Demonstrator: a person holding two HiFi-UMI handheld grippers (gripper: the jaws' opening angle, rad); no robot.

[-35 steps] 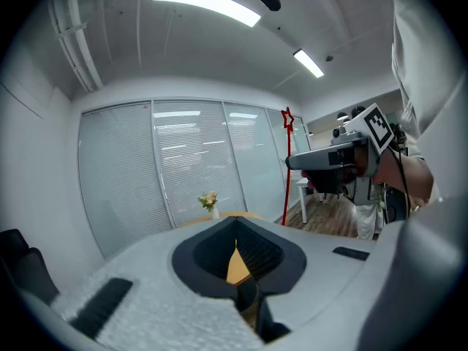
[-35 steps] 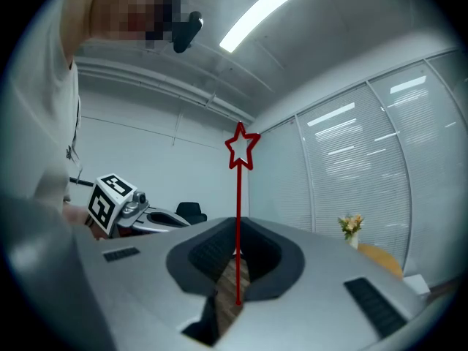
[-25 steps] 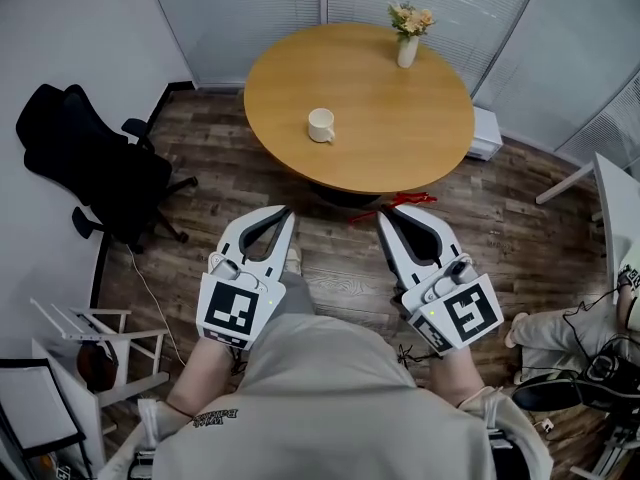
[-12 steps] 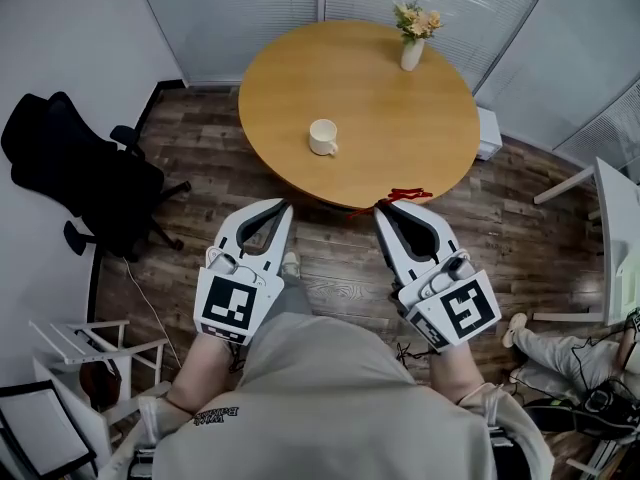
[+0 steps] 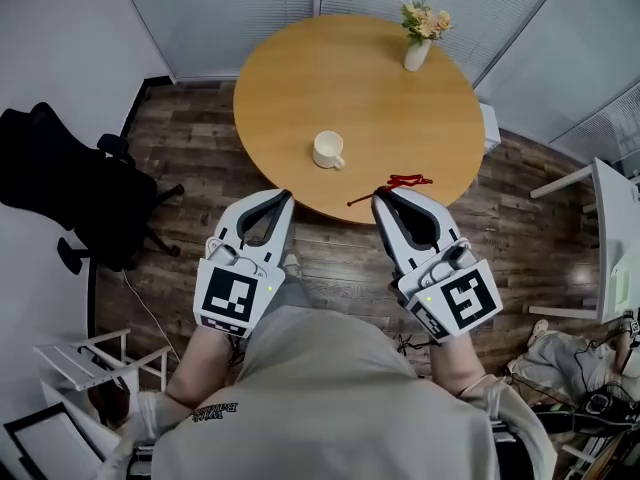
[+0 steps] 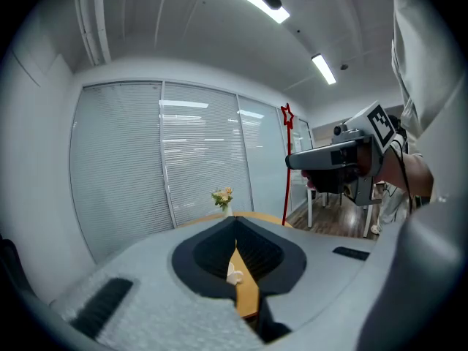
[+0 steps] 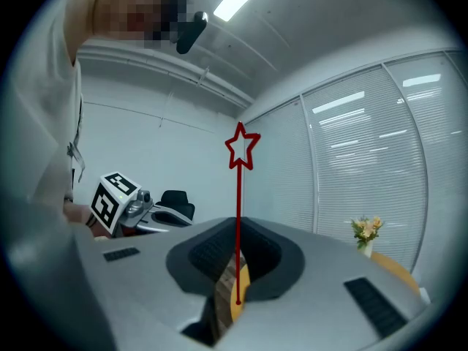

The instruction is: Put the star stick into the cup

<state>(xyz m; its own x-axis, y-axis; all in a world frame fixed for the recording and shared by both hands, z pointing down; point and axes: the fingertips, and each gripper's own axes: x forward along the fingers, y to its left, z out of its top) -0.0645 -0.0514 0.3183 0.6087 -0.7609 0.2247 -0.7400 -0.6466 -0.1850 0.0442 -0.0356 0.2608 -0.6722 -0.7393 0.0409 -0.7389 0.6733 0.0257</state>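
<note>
A white cup [image 5: 328,150] stands on the round wooden table [image 5: 300,78], near its front edge. My right gripper [image 5: 384,197] is shut on the red star stick [image 5: 384,189], and the star end lies over the table's front rim, right of the cup. In the right gripper view the star stick [image 7: 238,196] rises upright from between the jaws of the right gripper [image 7: 238,224]. My left gripper [image 5: 280,198] is shut and holds nothing, just short of the table edge. In the left gripper view the cup [image 6: 234,274] shows through the slit in the left gripper [image 6: 235,224].
A white vase of flowers [image 5: 418,44] stands at the table's far right edge. A black office chair [image 5: 70,188] sits on the wooden floor to the left. A white desk edge [image 5: 612,238] is at the right, window blinds [image 5: 250,8] behind the table.
I have moved closer to the table. Both grippers now reach its front edge, and the star end now lies over the tabletop. Both grippers stay shut as before.
</note>
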